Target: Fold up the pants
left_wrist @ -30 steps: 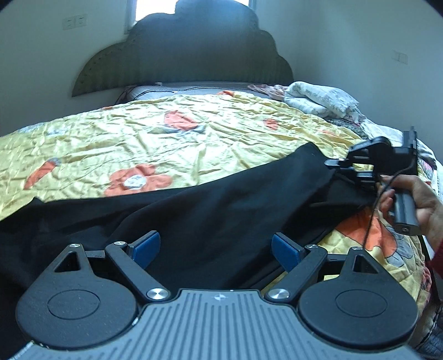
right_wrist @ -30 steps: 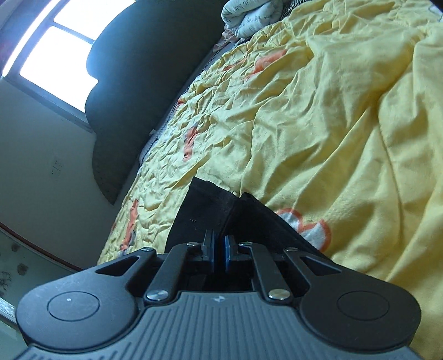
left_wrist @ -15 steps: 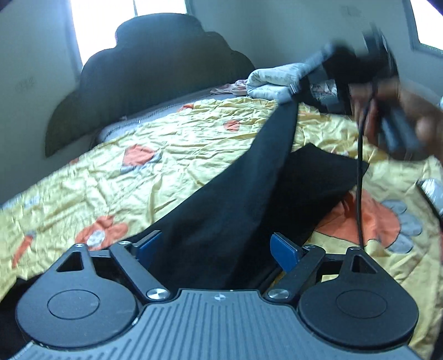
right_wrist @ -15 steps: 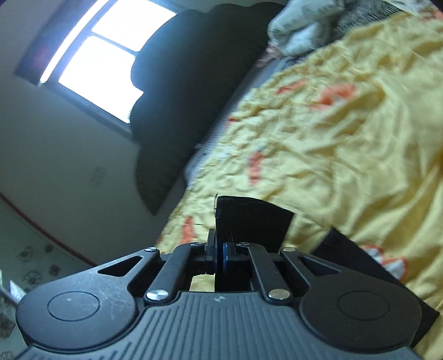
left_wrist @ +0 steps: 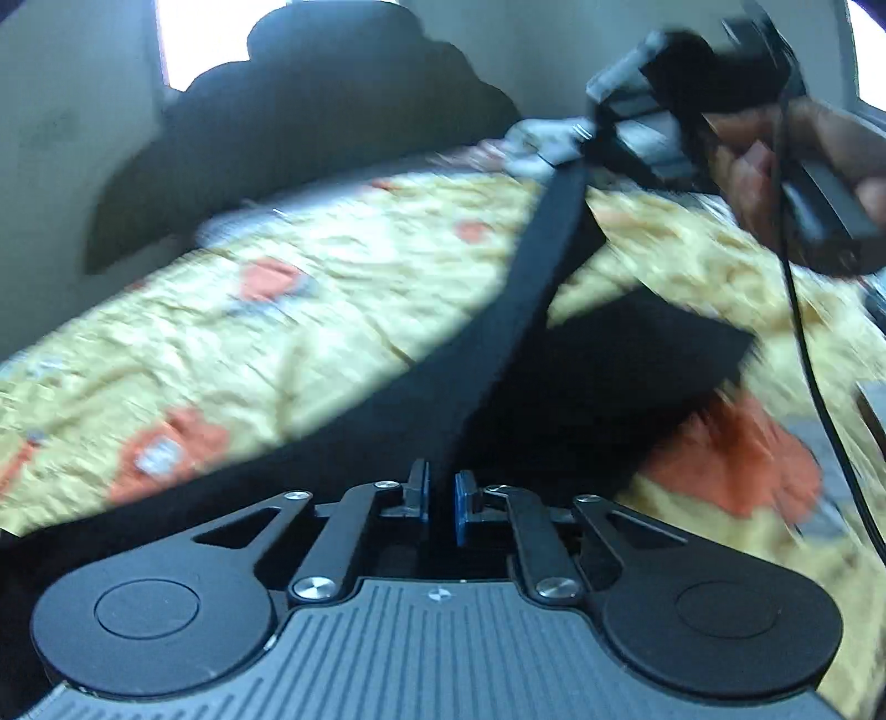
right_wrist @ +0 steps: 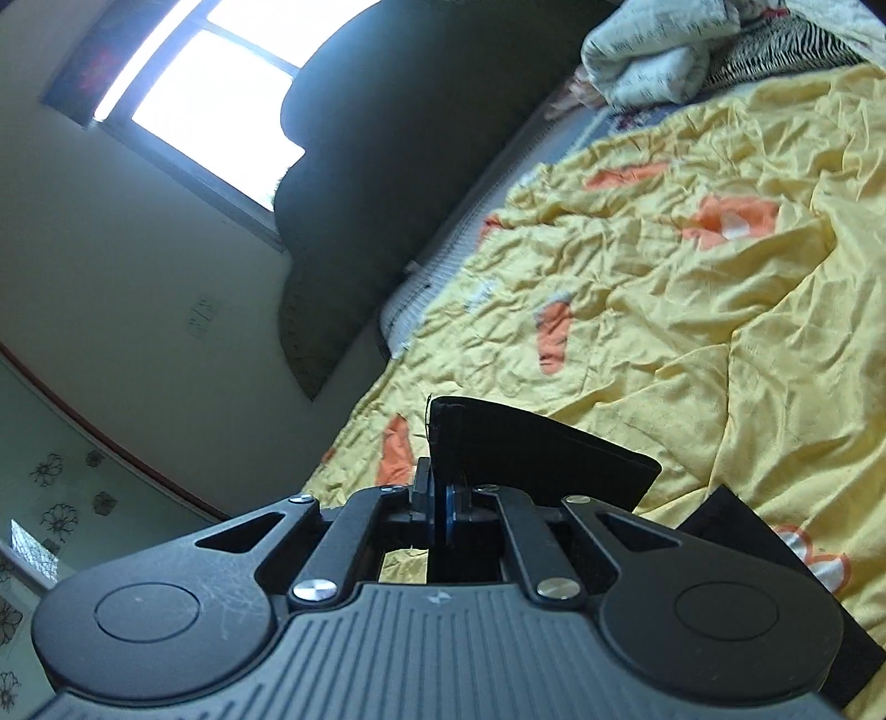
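Black pants [left_wrist: 609,376] lie across a yellow flowered bedspread [left_wrist: 277,343]. The jaws of my left gripper [left_wrist: 442,495] are closing, and a ridge of the black cloth sits pinched between its blue pads. From there a taut strip of pant leg climbs to my right gripper [left_wrist: 590,130], which a hand [left_wrist: 830,144] holds raised at upper right. In the right wrist view the right gripper [right_wrist: 439,509] is shut on the leg's hem, and the pants [right_wrist: 526,448] stick up past its fingers. The left view is blurred.
A dark scalloped headboard [right_wrist: 398,111] stands against the wall under a bright window [right_wrist: 221,83]. Folded bedding [right_wrist: 653,50] lies at the head of the bed. A black cable [left_wrist: 803,332] hangs from the right gripper over the bedspread [right_wrist: 692,332].
The left jaws went from wide apart to closed in on the black cloth. The right gripper rose with the leg end, lifting it off the bed and pulling it taut.
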